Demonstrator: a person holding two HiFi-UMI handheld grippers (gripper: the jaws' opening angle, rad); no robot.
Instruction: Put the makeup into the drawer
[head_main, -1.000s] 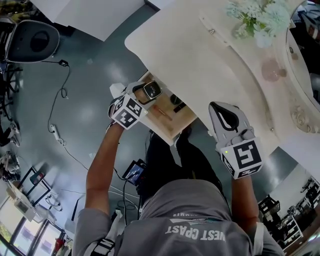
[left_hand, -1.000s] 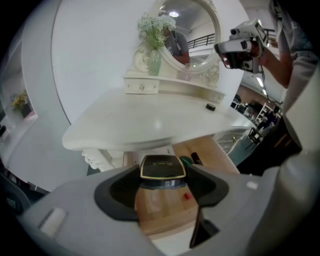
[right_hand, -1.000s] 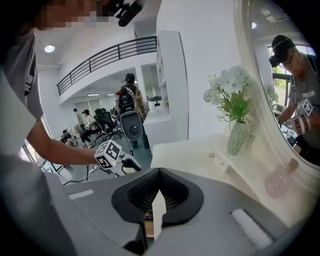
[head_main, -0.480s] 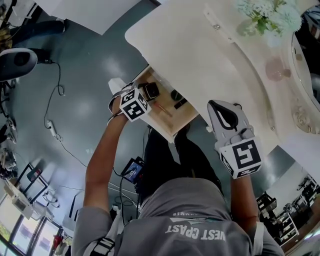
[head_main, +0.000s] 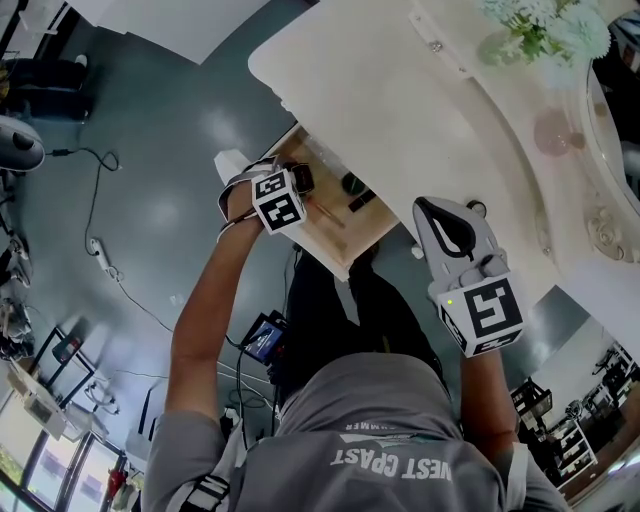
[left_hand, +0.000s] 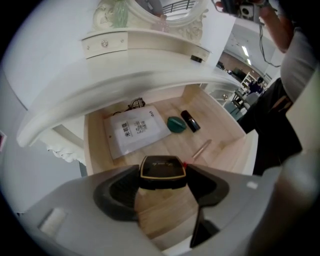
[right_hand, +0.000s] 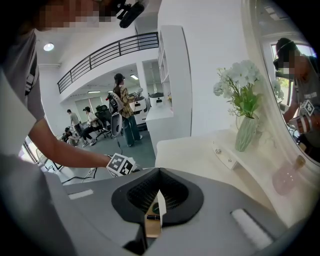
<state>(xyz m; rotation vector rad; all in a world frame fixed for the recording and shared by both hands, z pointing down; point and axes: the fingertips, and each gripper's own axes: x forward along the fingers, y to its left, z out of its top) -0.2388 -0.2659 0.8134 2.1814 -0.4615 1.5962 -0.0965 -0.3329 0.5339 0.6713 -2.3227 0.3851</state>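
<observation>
A black makeup compact (left_hand: 161, 169) with a gold rim sits pinched between the jaws of my left gripper (left_hand: 161, 174). That gripper (head_main: 297, 182) points steeply down, just above the floor of the open wooden drawer (head_main: 345, 245). In the drawer (left_hand: 220, 150) lie a white sachet (left_hand: 136, 130), a green round item (left_hand: 176, 124), a black tube (left_hand: 190, 121) and a thin stick (left_hand: 201, 148). My right gripper (head_main: 442, 214) hangs over the front edge of the dressing table (head_main: 400, 110) to the right of the drawer, shut and holding nothing. Through its narrow slit (right_hand: 156, 200) a strip of the drawer shows.
A vase of pale flowers (head_main: 540, 30) and a pink glass item (head_main: 548, 135) stand at the back of the tabletop by the mirror (right_hand: 290, 75). Cables (head_main: 110, 270) and a small device (head_main: 265, 338) lie on the grey floor to the left. People stand far off in the right gripper view.
My left gripper has sunk into the drawer with the compact still in it, and its wrist has rolled. My right gripper has not moved.
</observation>
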